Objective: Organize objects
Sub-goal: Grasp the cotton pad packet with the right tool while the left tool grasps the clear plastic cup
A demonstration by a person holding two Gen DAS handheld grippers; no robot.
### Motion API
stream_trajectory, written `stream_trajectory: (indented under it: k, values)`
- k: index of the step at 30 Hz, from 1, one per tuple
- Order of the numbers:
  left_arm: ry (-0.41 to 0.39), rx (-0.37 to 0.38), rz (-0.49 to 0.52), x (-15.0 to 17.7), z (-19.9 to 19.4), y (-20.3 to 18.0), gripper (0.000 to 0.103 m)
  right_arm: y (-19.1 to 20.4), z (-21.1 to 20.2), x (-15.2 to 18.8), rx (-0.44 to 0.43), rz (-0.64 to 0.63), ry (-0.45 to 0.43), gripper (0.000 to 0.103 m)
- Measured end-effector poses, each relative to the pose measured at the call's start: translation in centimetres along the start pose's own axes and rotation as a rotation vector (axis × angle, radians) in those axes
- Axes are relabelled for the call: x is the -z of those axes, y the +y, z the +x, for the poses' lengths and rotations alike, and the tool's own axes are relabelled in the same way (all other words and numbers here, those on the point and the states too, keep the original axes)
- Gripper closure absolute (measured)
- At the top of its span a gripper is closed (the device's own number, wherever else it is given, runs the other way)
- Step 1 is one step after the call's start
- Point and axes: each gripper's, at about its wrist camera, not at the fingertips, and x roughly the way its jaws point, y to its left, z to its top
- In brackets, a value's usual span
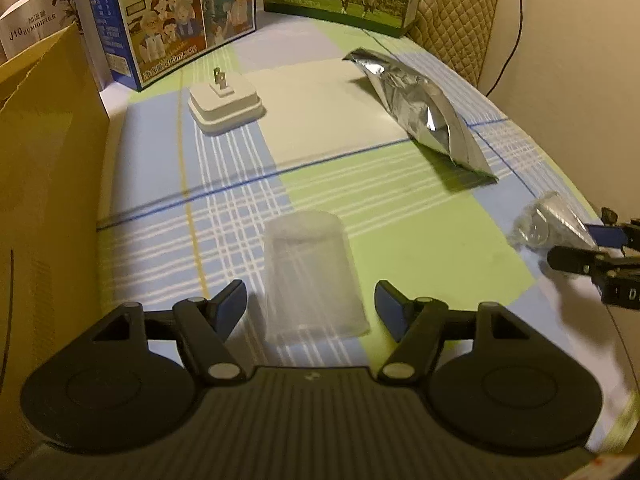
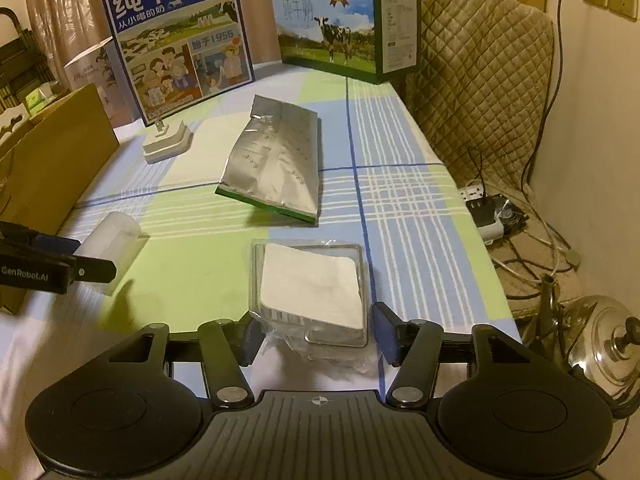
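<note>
An upturned translucent plastic cup [image 1: 312, 276] stands on the checked tablecloth [image 1: 400, 216] between the fingers of my left gripper [image 1: 310, 306]. That gripper is open, with a gap on each side of the cup. A clear plastic package with a white card inside [image 2: 312, 292] lies flat between the fingers of my right gripper [image 2: 318, 334]. This gripper is open too: its right pad stands clear of the package and its left pad sits at the wrapper's edge. Each gripper also shows in the other's view, the right gripper [image 1: 570, 242] and the left gripper [image 2: 96, 258].
A white plug adapter [image 1: 226, 104] and a silver foil pouch [image 1: 424, 108] lie farther back. Two milk cartons [image 2: 184, 48] [image 2: 332, 28] stand at the far edge. A cardboard box [image 1: 48, 160] walls the left side. Right of the table are a quilted chair [image 2: 480, 80], cables and a metal kettle [image 2: 600, 344].
</note>
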Motion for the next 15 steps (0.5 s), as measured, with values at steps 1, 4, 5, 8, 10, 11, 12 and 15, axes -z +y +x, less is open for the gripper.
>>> stream_trajectory:
  k: [1,4,5,8,10,11,12,15]
  values:
    - [-0.002,-0.001,0.005,-0.2,0.2,-0.1,0.037,0.0,0.1,0.0,0.003,-0.009,0.001,0.047]
    - [-0.008,0.005,0.010,-0.5,0.6,-0.1,0.037,0.2,0.3,-0.1,0.001,-0.041,0.008,0.046]
    - [-0.007,0.004,0.015,-0.6,0.8,-0.2,0.037,0.2,0.4,-0.1,0.000,-0.054,0.011,0.046]
    - [-0.006,-0.002,0.041,-0.8,1.1,-0.4,0.038,0.2,0.7,-0.2,0.001,-0.082,0.015,0.046]
    - [-0.003,-0.004,0.049,-0.9,1.3,-0.5,0.042,0.3,1.1,-0.3,-0.001,-0.090,0.026,0.046]
    - [0.001,-0.004,0.054,-0.9,1.4,-0.6,0.047,0.3,1.3,-0.4,-0.002,-0.096,0.032,0.046]
    - [0.004,-0.007,0.057,-1.0,1.4,-0.6,0.050,0.4,1.4,-0.4,0.002,-0.100,0.034,0.046]
    - [0.009,-0.009,0.054,-1.0,1.4,-0.5,0.055,0.5,1.3,-0.3,0.013,-0.080,0.023,0.050]
